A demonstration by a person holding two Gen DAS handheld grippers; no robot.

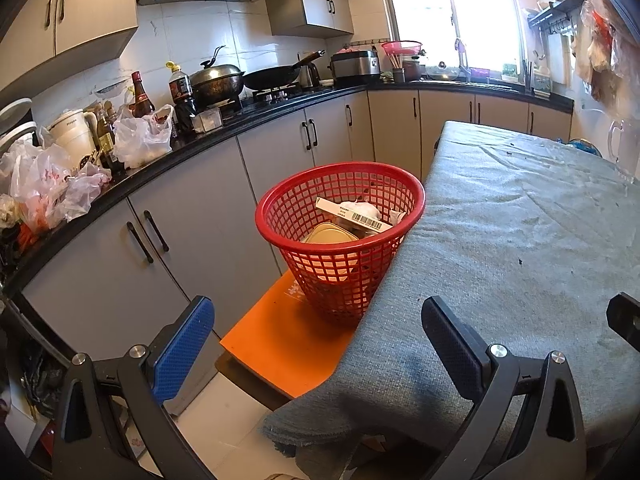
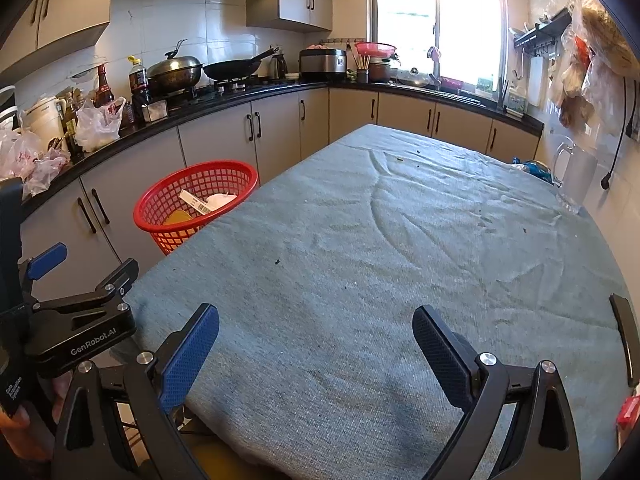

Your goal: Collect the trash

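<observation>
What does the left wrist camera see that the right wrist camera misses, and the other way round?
Only the left wrist view shows the orange seat the red basket stands on, plus the yellowish container clearly inside it. Only the right wrist view shows the glass mug at the table's far right edge and the left hand-held gripper from outside. Both show the basket with a barcoded box, the grey-clothed table, the kitchen counter and open, empty grippers.

Red plastic lattice basket; matt cloth
</observation>
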